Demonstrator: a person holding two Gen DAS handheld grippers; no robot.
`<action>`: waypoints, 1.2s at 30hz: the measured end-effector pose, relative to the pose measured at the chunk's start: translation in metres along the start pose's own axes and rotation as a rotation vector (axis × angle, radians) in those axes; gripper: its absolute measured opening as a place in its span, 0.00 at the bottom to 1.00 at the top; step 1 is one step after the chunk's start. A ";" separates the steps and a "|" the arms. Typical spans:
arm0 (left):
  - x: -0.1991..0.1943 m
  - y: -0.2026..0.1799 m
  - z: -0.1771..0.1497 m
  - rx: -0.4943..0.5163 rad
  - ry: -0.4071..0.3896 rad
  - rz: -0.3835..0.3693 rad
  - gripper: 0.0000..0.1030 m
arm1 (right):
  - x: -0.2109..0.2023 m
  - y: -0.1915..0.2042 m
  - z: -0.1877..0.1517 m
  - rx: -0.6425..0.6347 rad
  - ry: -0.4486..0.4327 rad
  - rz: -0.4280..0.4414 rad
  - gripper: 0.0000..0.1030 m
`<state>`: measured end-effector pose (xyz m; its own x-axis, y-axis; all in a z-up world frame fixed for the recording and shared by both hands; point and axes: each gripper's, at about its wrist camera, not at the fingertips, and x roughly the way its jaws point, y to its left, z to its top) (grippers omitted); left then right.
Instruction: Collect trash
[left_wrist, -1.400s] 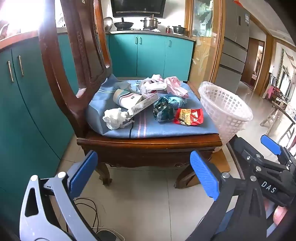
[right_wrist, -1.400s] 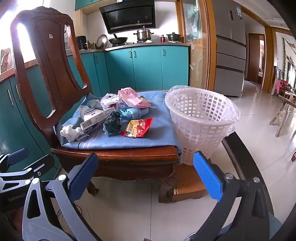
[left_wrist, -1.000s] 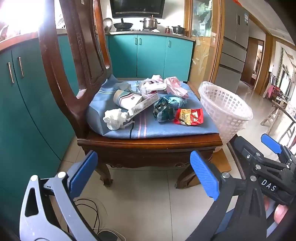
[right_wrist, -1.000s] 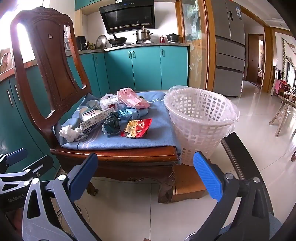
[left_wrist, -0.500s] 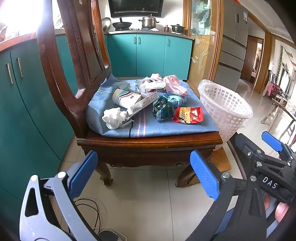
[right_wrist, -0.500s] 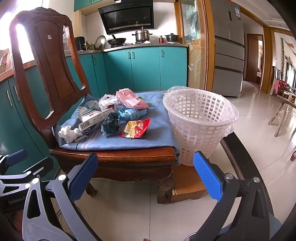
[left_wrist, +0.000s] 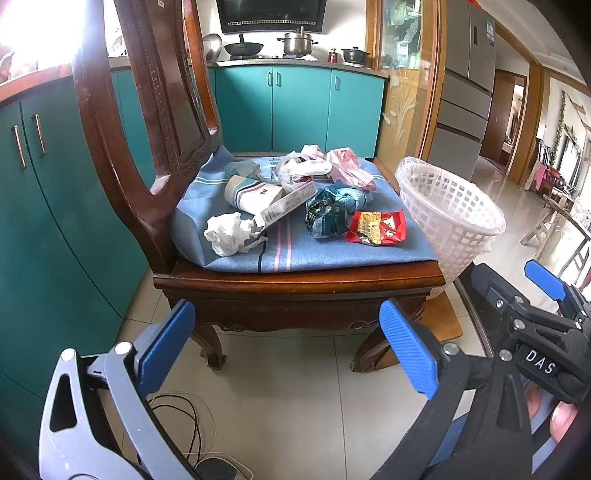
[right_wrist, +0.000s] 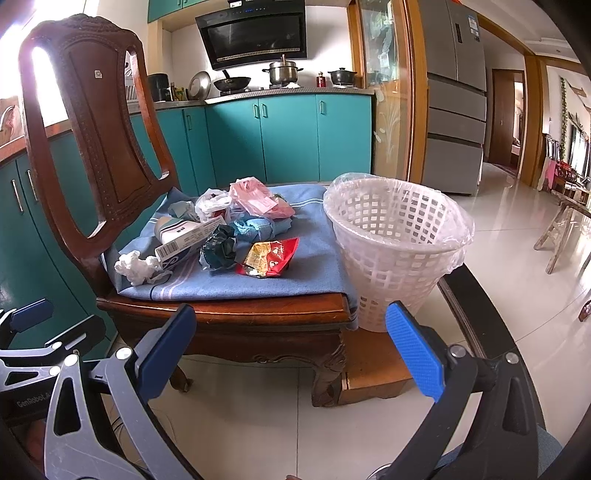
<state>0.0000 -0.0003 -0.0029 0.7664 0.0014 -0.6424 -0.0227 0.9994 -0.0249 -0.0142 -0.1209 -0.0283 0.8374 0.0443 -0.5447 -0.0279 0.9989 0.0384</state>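
Left wrist view is showing me the left gripper (left_wrist: 286, 345) hanging low in front of the wooden chair (left_wrist: 295, 284), jaws spread wide and gripping nothing. I am seeing the same on the right gripper (right_wrist: 288, 349): fully parted, empty.

I am judging all the trash as light and soft. The crumpled tissue (left_wrist: 231, 234) is looking airy and will crush under any pinch, so I am planning to close around its middle. The red snack wrapper (left_wrist: 378, 228) is lying flat and glossy, probably slippery; I am thinking its raised front edge is the place to bite. The dark green wrapper (left_wrist: 325, 216) is bunched, giving easy folds. The long carton (left_wrist: 286, 208) is stiffer and better taken across its narrow width.

Everything is sitting on the blue cushion (left_wrist: 295, 254), above and well ahead of both claws. The white basket (right_wrist: 397, 243) with its plastic liner is standing just beside the seat's right edge, nearer my right claw.
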 end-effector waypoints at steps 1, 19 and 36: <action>0.000 0.000 0.000 0.000 0.001 0.000 0.97 | 0.000 0.000 0.000 0.001 0.001 0.001 0.98; -0.001 0.000 -0.002 0.002 -0.002 0.004 0.97 | 0.000 -0.001 -0.001 0.002 -0.003 -0.001 0.98; 0.000 0.000 -0.003 0.003 0.002 0.004 0.97 | 0.000 -0.001 0.000 0.001 -0.004 -0.002 0.98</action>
<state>-0.0017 -0.0008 -0.0048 0.7651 0.0053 -0.6439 -0.0238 0.9995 -0.0201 -0.0142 -0.1219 -0.0288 0.8398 0.0423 -0.5413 -0.0255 0.9989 0.0385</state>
